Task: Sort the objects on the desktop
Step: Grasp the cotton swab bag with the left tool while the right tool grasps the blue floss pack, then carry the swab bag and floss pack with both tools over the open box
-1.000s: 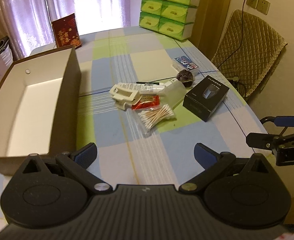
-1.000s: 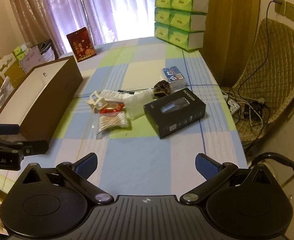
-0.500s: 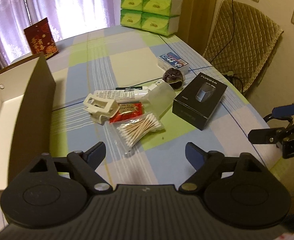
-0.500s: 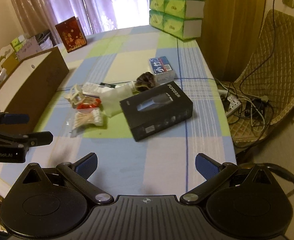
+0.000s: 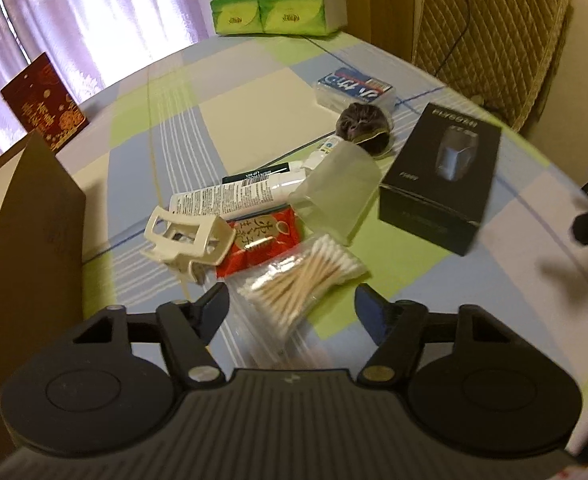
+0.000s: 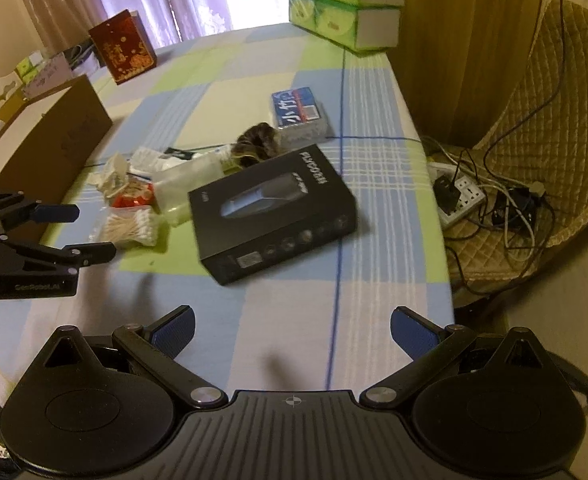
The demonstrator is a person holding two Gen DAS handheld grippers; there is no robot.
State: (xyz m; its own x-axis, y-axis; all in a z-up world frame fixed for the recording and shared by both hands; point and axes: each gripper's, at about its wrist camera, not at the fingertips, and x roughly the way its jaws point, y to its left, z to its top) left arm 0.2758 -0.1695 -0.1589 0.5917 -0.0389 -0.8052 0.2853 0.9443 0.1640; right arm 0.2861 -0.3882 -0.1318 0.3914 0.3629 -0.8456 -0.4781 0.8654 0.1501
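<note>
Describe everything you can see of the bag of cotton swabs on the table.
The clear plastic bag of wooden-stick cotton swabs lies flat on the checked tablecloth, the nearest item of the pile to the open left gripper, which is not touching it. The pale sticks with white tips lie bundled, pointing roughly one way. Its far edge overlaps the red packet with gold lettering; the cream plastic hair claw sits just beside it. The right wrist view shows it too.

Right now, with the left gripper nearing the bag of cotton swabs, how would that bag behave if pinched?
The bag of cotton swabs looks like thin clear plastic, so it would probably crumple and sag. The swabs lie loose inside, so they may shift. It is likely very light. The left gripper is open.
</note>
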